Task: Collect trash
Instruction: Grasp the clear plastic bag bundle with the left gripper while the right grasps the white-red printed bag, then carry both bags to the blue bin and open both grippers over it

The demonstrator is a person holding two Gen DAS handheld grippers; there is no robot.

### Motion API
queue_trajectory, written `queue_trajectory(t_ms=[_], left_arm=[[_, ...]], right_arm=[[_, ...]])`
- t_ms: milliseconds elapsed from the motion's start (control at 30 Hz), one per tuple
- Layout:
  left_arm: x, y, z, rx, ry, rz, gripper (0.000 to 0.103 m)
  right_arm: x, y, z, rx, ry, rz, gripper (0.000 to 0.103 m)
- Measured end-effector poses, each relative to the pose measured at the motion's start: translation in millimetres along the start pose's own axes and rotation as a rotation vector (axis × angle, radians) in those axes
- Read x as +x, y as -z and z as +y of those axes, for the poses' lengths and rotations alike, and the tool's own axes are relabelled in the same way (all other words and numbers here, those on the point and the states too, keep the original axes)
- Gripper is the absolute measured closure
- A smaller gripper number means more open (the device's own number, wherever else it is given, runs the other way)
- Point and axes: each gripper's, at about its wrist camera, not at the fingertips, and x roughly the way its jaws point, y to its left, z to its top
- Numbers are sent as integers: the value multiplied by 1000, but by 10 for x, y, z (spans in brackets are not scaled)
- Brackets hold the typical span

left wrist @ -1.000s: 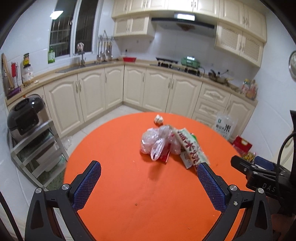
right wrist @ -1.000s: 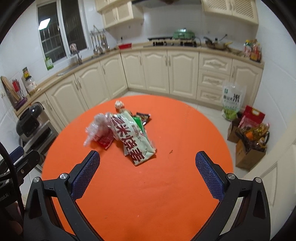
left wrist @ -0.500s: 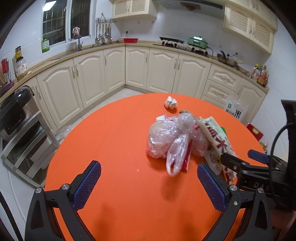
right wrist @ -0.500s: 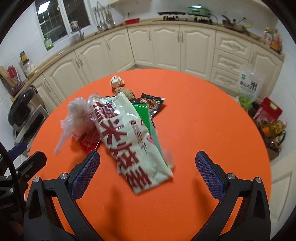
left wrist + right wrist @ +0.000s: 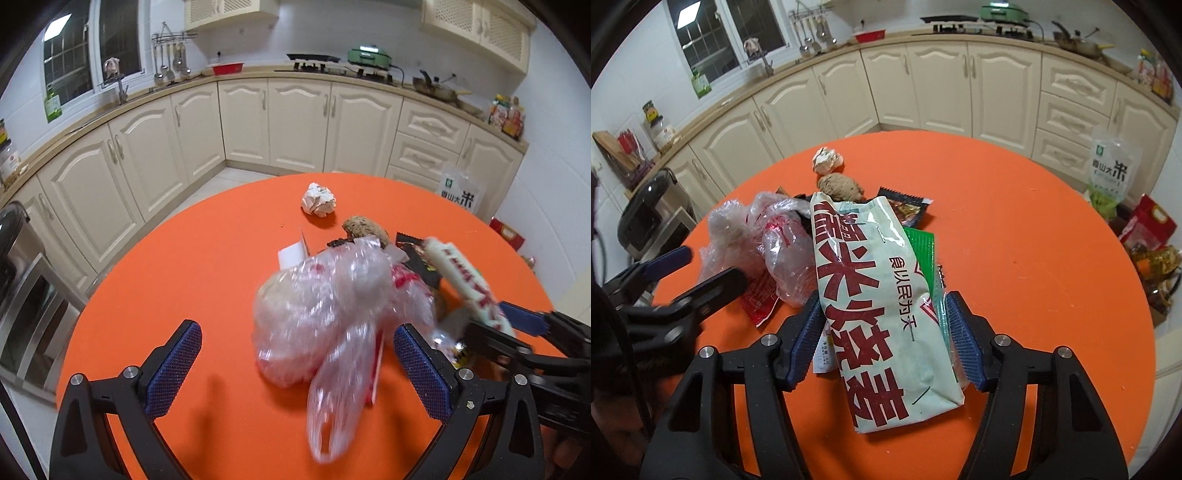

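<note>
Both grippers came closer; right jaws closing around pale red-lettered packet [image 5: 882, 306], left jaws apart by crinkled clear bag [image 5: 325, 314].

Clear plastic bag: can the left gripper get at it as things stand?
Probably yes. The left gripper is open, and the clear plastic bag already lies between its fingers, nothing in front. The right gripper works the white food bag beside it.

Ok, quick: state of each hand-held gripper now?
Left hand-held gripper: open, clear plastic bag between its fingers, ungripped.
Right hand-held gripper: just been closing, shut on the pale snack bag.
</note>
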Motion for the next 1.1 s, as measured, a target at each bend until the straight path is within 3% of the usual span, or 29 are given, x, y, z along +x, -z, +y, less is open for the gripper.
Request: queue_trajectory(t_ms=[100,167,267,500,733,1100], left_arm=[[218,-105,-7,10,8,23,10],[326,-169,-28,-9,46,34,42],[370,-236,22,-20,62,17,48],[174,-140,187,-75,84,-80,51],[-296,52,316,-122,89,-203,51],[-895,473,-119,-86,123,-283,51]], right_arm=[[-24,-5,-74,23,-12,-4,41],[-66,19,-113,32,-14,-10,41],[-111,33,-141,45,-17,-17,41],[-273,97,-156,68,-17,-39,41],[-623,195,-158,82,-20,-99,41],[-1351,407,-174,78,-36,-220,41]])
